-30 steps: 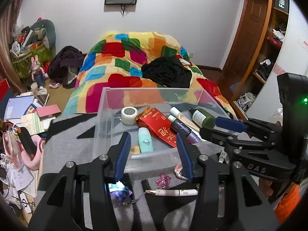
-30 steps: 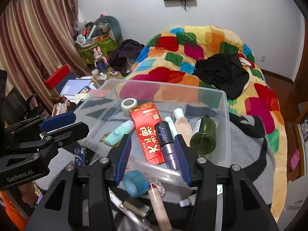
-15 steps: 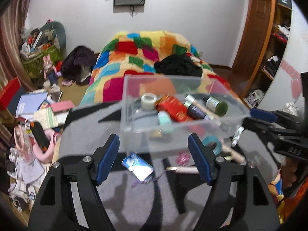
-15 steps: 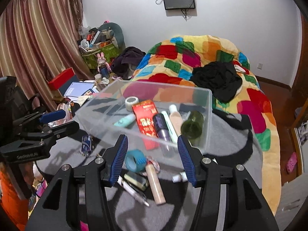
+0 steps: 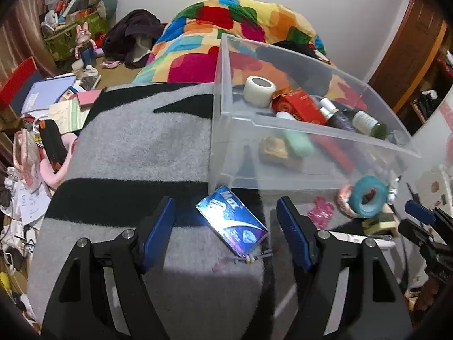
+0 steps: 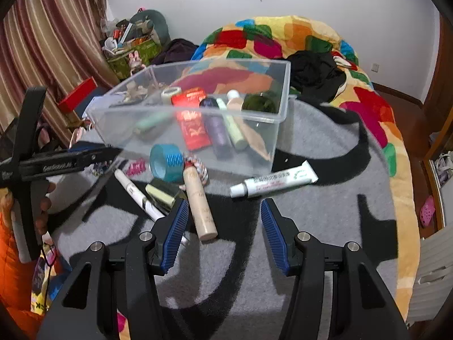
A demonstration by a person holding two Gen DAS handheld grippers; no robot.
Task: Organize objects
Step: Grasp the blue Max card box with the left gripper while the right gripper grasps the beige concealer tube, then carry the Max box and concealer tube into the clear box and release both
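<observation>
A clear plastic bin (image 5: 226, 141) (image 6: 280, 107) stands on a grey and black blanket and holds a white tape roll (image 5: 259, 90), a red box (image 6: 192, 124), bottles and tubes. My left gripper (image 5: 226, 221) is open, its fingers on either side of a blue packet (image 5: 233, 222) lying in front of the bin. My right gripper (image 6: 222, 221) is open and empty, close to a beige tube (image 6: 198, 198). A teal tape roll (image 6: 165, 163), a white tube (image 6: 274, 180) and a white pen (image 6: 136, 195) lie loose by the bin.
A bed with a bright patchwork quilt (image 6: 283, 36) lies behind the bin. Books, papers and bags clutter the floor at the left (image 5: 56, 104). A pink clip (image 5: 321, 212) lies on the blanket. The left gripper shows in the right wrist view (image 6: 93, 157).
Both grippers have pulled back from the bin and lowered toward the blanket. The left gripper has opened wider and now straddles the blue packet.
</observation>
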